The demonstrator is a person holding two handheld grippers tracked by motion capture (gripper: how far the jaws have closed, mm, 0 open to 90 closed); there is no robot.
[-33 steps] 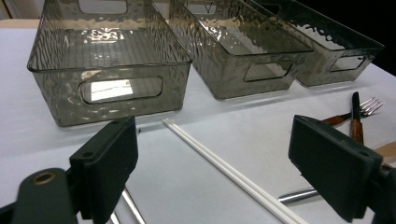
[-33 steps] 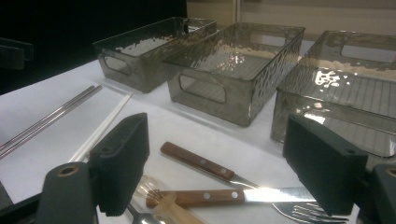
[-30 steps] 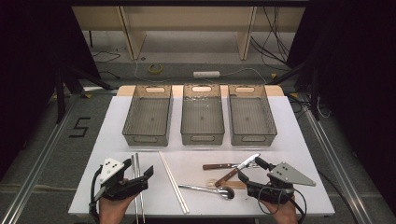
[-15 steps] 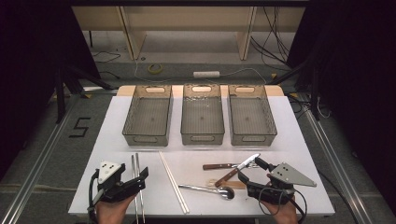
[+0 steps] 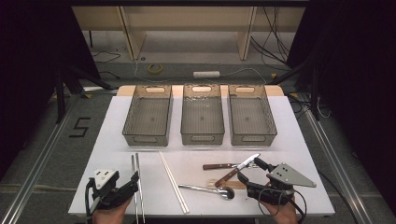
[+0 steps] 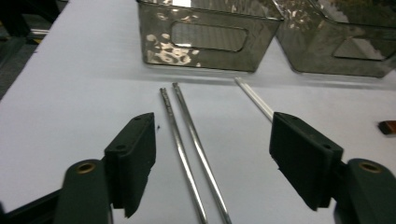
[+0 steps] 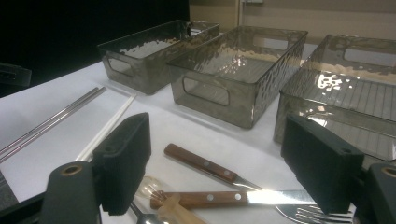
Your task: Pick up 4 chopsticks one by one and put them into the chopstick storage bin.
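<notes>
Two metal chopsticks lie side by side near the table's front left. My left gripper straddles them low over the table. Its jaws have just been closing, but the pads stand apart from the sticks, so it is open. At the front right, my right gripper is open above two wooden-handled knives, touching neither. A spoon and a pale wooden utensil lie beside them, and fork tines lie near the right jaw.
A white chopstick pair lies diagonally mid-table. Three smoky clear bins stand in a row behind: left, middle, right. The white table ends just under both hands.
The left gripper has drifted slightly back toward the near edge along the metal chopsticks, and its jaws stand narrower. The right gripper has not moved.
</notes>
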